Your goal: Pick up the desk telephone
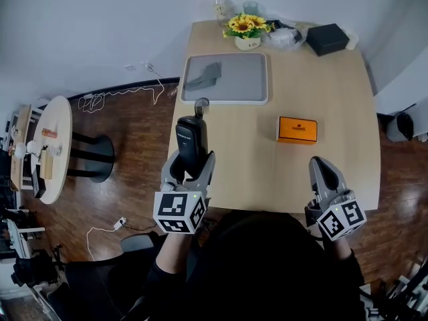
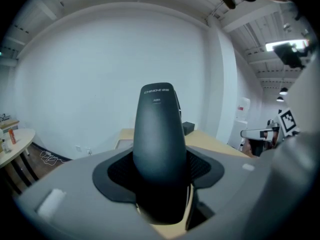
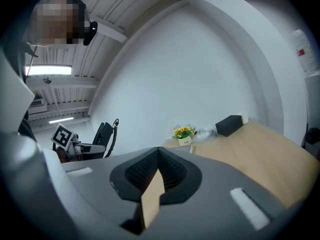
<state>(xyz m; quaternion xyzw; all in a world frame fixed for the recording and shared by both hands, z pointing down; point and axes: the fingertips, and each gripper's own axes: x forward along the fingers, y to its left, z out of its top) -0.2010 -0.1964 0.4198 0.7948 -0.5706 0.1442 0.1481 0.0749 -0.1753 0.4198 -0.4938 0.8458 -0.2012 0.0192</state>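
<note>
The black telephone handset (image 1: 192, 136) stands upright between the jaws of my left gripper (image 1: 191, 160), held above the table's front left corner. Its curly cord (image 1: 201, 104) rises toward the grey tray (image 1: 257, 79). In the left gripper view the handset (image 2: 159, 134) fills the middle, and my left gripper (image 2: 161, 186) is shut on its lower part. My right gripper (image 1: 323, 169) hovers at the table's front right edge, shut and holding nothing. In the right gripper view its pads (image 3: 172, 171) meet in front of bare wood, and the handset (image 3: 106, 134) shows far to the left.
A grey object (image 1: 204, 76) lies on the tray. An orange box (image 1: 297, 130) sits mid-table. At the far edge are a sunflower pot (image 1: 247, 29), a plastic bag (image 1: 285, 37) and a black box (image 1: 328, 39). A round side table (image 1: 52, 146) stands at the left.
</note>
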